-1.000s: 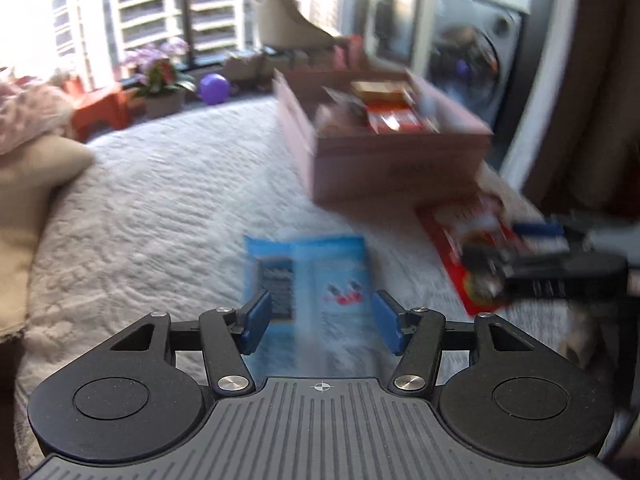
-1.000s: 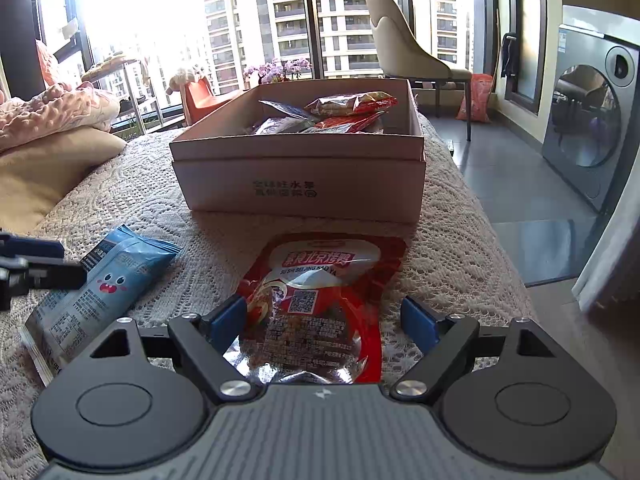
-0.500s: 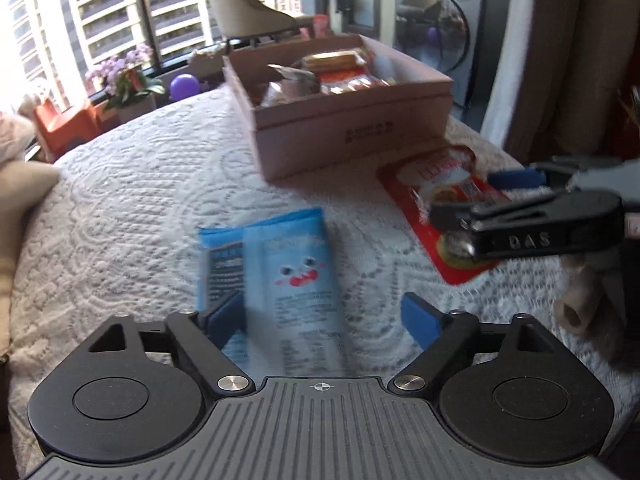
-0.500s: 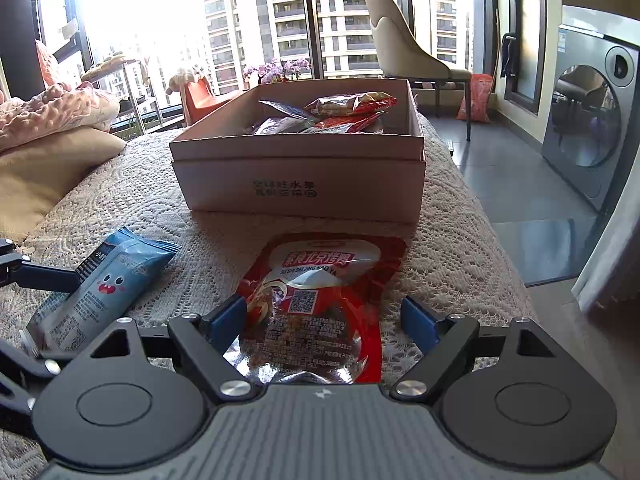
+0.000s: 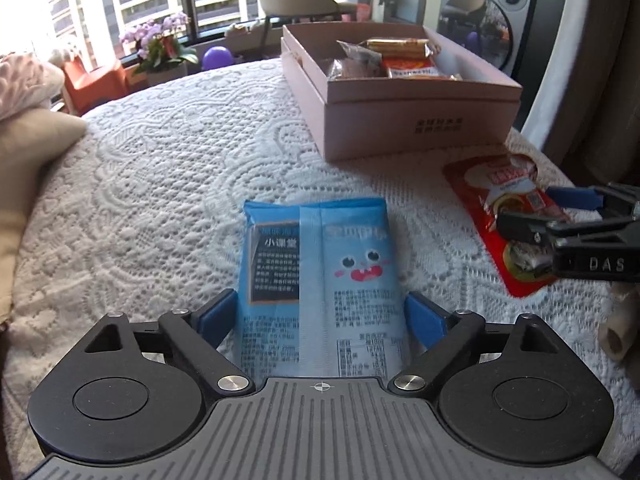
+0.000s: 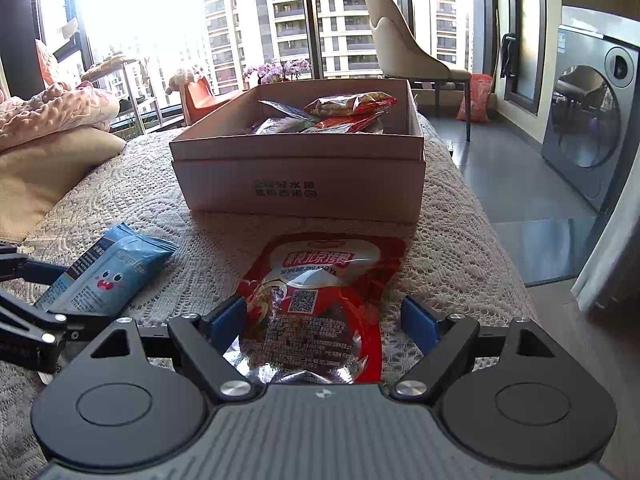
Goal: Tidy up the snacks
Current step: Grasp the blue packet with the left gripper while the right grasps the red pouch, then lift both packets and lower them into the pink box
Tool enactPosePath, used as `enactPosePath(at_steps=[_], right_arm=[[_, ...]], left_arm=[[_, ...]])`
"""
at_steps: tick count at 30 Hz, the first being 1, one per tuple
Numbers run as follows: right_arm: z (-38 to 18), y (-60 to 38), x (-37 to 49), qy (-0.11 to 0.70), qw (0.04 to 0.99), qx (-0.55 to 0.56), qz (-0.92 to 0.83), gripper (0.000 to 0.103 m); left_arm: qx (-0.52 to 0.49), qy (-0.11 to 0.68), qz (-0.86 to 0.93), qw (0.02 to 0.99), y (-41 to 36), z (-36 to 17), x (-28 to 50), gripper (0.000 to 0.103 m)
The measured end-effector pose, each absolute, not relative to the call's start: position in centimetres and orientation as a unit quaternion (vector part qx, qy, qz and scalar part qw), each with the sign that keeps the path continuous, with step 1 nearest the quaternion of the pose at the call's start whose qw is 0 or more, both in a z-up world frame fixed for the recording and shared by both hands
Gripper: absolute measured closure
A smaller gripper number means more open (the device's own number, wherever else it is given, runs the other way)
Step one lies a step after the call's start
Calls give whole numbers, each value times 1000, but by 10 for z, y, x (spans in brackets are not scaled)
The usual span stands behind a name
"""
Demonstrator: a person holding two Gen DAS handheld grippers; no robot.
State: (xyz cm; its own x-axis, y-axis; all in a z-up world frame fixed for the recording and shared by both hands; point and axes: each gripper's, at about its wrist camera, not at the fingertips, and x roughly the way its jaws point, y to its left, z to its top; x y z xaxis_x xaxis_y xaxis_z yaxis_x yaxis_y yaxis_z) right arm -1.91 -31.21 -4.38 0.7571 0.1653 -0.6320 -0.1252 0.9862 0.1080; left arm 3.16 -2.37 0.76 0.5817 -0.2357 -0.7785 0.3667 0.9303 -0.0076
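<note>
A blue snack packet (image 5: 320, 264) with a cartoon face lies flat on the white lace bedspread. My left gripper (image 5: 322, 314) straddles its near end, with its jaws opening and both blue pads just beside the packet's edges, not pressing. A red snack packet (image 6: 316, 292) lies in front of the pink cardboard box (image 6: 296, 152). My right gripper (image 6: 322, 318) is open around the near end of that red packet (image 5: 500, 200). The box (image 5: 420, 96) holds several snack packets. Each gripper also shows in the other's view: the right gripper (image 5: 560, 216) and the left gripper (image 6: 28, 292).
A beige pillow (image 6: 40, 176) and a pink blanket (image 6: 52, 112) lie at the left of the bed. The bed's right edge drops to a tiled floor with a washing machine (image 6: 592, 120). A chair (image 6: 408, 60) and potted flowers (image 5: 160, 44) stand by the window.
The left gripper's jaws have spread wide and it has sunk toward the blue packet, which now lies between its pads. The right gripper and red packet have not moved.
</note>
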Motion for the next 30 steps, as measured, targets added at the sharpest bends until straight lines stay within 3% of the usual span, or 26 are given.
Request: enactPosePath(at_steps=[6,11,21,27,30], right_arm=[[-44,-311,-19,343,935,27,83,16],[-42,-310,-22,362,927,28,94,12],[-31,-300,-8,393,912,61,104,13],[-38,-263,3,385,919,-32,83,13],[-37,-264,3,383,919,-26,90,17]], left_arm=[[73,415,-177,890,-19,8,28,14],[5,408,-204,890,-7,15,19,19],[-40,385,-180,904,18,26,4,19],[-67,398,-177,897,27,20,2,19],[-68,399,-178,897,27,21,2,18]])
